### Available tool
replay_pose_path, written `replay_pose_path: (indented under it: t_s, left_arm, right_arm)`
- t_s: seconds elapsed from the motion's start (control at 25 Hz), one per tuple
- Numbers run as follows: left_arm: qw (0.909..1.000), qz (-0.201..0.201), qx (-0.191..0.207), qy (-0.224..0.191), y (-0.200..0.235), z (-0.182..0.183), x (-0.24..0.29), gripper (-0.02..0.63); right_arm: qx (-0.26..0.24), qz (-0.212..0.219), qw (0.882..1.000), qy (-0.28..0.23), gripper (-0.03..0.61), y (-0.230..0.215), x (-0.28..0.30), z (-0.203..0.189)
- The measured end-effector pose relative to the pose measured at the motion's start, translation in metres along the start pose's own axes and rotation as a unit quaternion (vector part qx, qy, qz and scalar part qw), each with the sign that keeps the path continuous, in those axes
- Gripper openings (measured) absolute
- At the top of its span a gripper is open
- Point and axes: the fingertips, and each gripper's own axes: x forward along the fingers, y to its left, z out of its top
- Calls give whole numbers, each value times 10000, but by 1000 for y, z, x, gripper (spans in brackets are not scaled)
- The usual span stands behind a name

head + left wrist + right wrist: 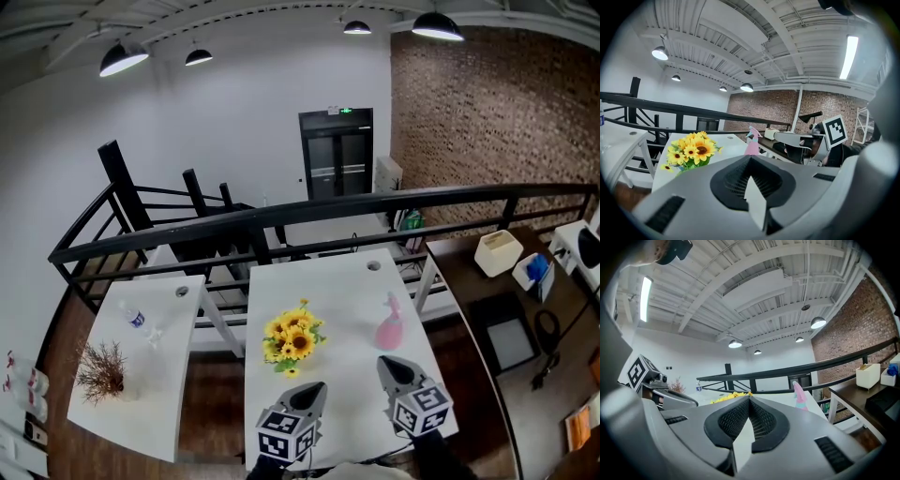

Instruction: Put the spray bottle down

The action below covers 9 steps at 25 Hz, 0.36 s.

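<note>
The pink spray bottle (389, 324) stands upright on the white table (347, 281), to the right of a bunch of sunflowers (294, 338). It also stands apart from both grippers in the left gripper view (752, 141) and the right gripper view (800, 396). My left gripper (314, 387) hovers at the table's near edge, shut and empty (750, 159). My right gripper (392, 364) sits just short of the bottle, its jaws shut with nothing between them (749, 399).
A second white table (178, 375) on the left carries a water bottle (136, 317) and a dried twig plant (102, 371). A black railing (281, 221) runs behind both tables. A brown desk (469, 258) with a white box (497, 251) stands at the right.
</note>
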Motion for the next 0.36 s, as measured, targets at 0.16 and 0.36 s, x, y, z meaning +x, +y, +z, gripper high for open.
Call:
replay_pose_path:
  t_s: [0.16, 0.36]
  left_arm:
    - [10000, -8, -20, -26, 0, 0, 0, 14]
    - [10000, 18, -45, -36, 0, 0, 0, 14]
  right_arm:
    - [-6, -4, 10000, 38, 2, 0, 0, -1]
    - [64, 7, 10000, 25, 2, -1, 0, -2]
